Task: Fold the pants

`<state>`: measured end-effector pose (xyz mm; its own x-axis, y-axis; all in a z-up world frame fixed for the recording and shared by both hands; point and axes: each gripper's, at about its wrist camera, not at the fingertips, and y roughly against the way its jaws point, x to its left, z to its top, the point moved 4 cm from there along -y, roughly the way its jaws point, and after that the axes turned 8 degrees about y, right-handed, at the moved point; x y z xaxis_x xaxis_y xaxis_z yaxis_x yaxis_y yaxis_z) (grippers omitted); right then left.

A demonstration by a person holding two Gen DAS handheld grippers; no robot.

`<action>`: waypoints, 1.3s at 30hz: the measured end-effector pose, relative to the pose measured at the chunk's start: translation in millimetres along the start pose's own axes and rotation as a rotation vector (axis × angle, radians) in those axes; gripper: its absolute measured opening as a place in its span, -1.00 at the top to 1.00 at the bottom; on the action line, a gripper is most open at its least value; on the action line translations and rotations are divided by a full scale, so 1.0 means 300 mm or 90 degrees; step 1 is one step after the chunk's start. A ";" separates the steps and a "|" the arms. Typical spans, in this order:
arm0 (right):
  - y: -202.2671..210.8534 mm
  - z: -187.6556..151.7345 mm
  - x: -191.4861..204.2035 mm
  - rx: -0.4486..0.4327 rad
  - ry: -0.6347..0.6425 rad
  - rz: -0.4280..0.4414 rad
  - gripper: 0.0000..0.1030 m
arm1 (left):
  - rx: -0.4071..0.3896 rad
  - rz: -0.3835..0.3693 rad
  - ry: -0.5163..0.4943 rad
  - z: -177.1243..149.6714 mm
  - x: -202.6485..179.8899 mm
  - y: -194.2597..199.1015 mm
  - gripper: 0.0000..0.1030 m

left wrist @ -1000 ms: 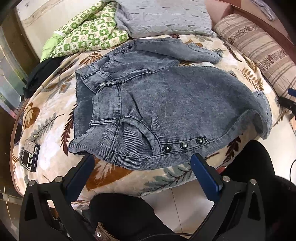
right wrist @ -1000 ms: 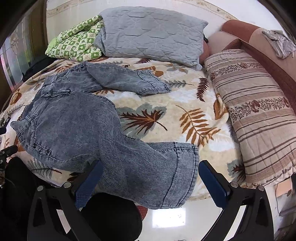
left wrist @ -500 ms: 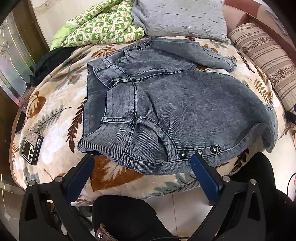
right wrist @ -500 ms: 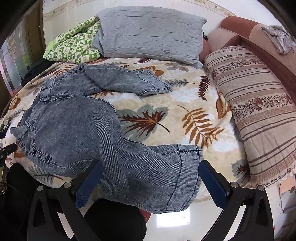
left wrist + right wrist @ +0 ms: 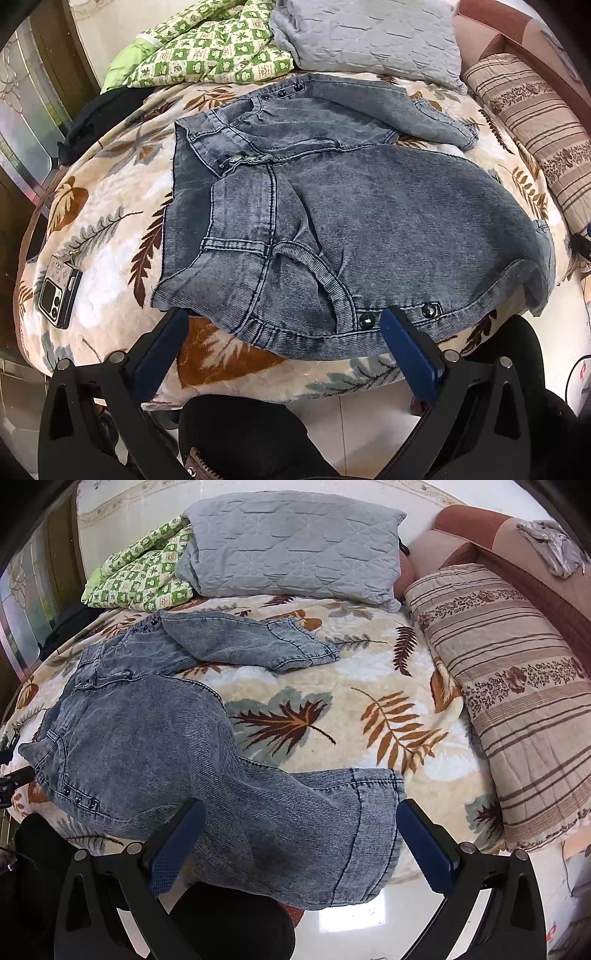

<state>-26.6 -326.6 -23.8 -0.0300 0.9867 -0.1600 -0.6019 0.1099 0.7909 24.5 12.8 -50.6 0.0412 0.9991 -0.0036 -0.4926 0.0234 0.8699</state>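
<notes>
The pants [image 5: 354,221] lie spread on the bed [image 5: 110,236], waist toward the left side and the two legs running right — the far leg [image 5: 251,642] angled off near the grey pillow [image 5: 295,542], the near leg [image 5: 314,812] draping over the bed's front edge. The left hand-held gripper [image 5: 284,343] hangs with its blue fingers [image 5: 159,350] spread wide just before the waistband's near corner, holding nothing. The right hand-held gripper [image 5: 299,834] is likewise spread, its fingers either side of the near leg's cuff, not pinching it. A phone [image 5: 59,291] rests on the bed left of the waist. A green quilt [image 5: 207,51] and a striped bolster [image 5: 517,686] sit along the bed's far and right sides.
</notes>
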 end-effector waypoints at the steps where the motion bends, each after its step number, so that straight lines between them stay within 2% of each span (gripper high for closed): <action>1: -0.003 0.000 -0.002 0.001 -0.001 0.001 -0.99 | 0.000 0.001 -0.002 0.001 -0.003 -0.001 -1.00; 17: -0.024 -0.042 -0.058 -0.005 -0.030 0.024 -0.99 | 0.012 0.019 -0.023 0.016 -0.062 -0.014 -1.00; 21: -0.025 -0.049 -0.111 -0.015 -0.063 0.038 -0.99 | 0.027 0.011 -0.007 0.034 -0.059 -0.017 -1.00; 24: -0.047 -0.060 -0.204 -0.003 -0.094 0.003 -0.99 | 0.043 0.017 0.019 0.056 -0.021 -0.020 -1.00; 28: -0.127 -0.094 -0.310 0.038 -0.134 -0.012 -0.99 | 0.064 0.029 0.059 0.070 0.062 -0.030 -1.00; 33: -0.266 -0.130 -0.342 0.089 -0.137 -0.021 -0.99 | 0.114 0.021 0.162 0.049 0.210 -0.073 -1.00; 35: -0.312 -0.137 -0.334 0.099 -0.143 -0.004 -0.99 | 0.134 0.013 0.202 0.031 0.253 -0.097 -1.00; 37: -0.337 -0.138 -0.315 0.096 -0.148 0.034 -0.98 | 0.168 -0.016 0.235 0.009 0.271 -0.136 -1.00; 38: -0.345 -0.139 -0.303 0.091 -0.151 0.056 -0.94 | 0.193 -0.033 0.252 -0.006 0.272 -0.164 -1.00; 39: -0.344 -0.138 -0.293 0.083 -0.151 0.073 -0.74 | 0.214 -0.056 0.269 -0.020 0.266 -0.191 -1.00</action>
<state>5.1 -429.7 -115.8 0.1046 0.9923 0.0659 -0.4973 -0.0052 0.8676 50.8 91.5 -103.7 -0.3165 0.9224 -0.2211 -0.1948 0.1650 0.9669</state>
